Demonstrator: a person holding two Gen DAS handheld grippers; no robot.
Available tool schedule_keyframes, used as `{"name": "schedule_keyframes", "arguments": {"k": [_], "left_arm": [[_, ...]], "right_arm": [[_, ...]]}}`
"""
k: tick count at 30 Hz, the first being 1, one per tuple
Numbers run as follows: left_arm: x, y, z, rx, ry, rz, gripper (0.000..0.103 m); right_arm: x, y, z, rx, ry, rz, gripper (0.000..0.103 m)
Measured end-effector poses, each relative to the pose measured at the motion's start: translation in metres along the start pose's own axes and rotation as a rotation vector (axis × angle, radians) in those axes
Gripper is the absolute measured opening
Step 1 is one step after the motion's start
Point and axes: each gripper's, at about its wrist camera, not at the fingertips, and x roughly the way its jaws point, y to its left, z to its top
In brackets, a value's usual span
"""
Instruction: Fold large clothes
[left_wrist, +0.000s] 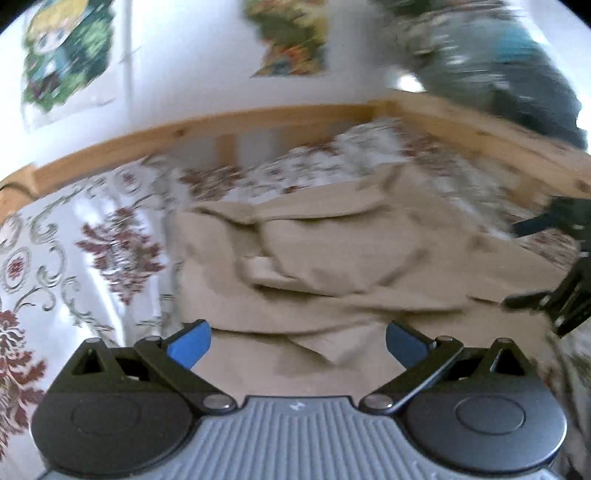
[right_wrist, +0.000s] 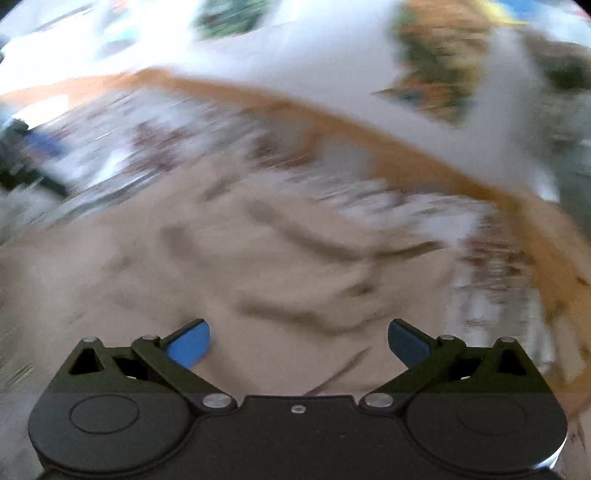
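Your left gripper (left_wrist: 298, 343) and right gripper (right_wrist: 299, 343) both hang spread apart, holding nothing. The beige garment (left_wrist: 332, 266) lies crumpled mid-frame, so you are probably choosing an edge.

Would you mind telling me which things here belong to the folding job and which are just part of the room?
Job:
- beige garment, crumpled on the bed
- left gripper, open
- right gripper, open

Room:
- floral bedspread under the garment
- wooden bed rail
- posters on the wall
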Motion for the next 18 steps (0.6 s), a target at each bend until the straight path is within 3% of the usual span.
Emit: {"name": "schedule_keyframes", "arguments": {"k": [2, 6, 10, 12, 18], "left_arm": [[-0.007, -0.026, -0.014, 0.077, 0.027, -0.012, 0.103], [-0.007, -0.080, -0.028, 0.296, 0.119, -0.036, 0.103], [-0.009, -0.111, -0.039, 0.425, 0.137, -0.079, 0.103], [-0.006, -0.119, -0.047, 0.450, 0.169, -0.086, 0.103], [0.020, -0.142, -0.074, 0.560, 0.312, -0.038, 0.103]], "right_arm": [[-0.015, 0.025, -0.002, -0.084, 0.077, 0.074, 0.102], [-0.034, 0.072, -0.024, -0.243, 0.183, 0.090, 0.102], [-0.012, 0.104, -0.053, -0.416, 0.317, 0.028, 0.102], [-0.001, 0.113, -0.060, -0.471, 0.328, -0.015, 0.102], [0.018, 0.115, -0.073, -0.480, 0.364, 0.006, 0.097]]}}
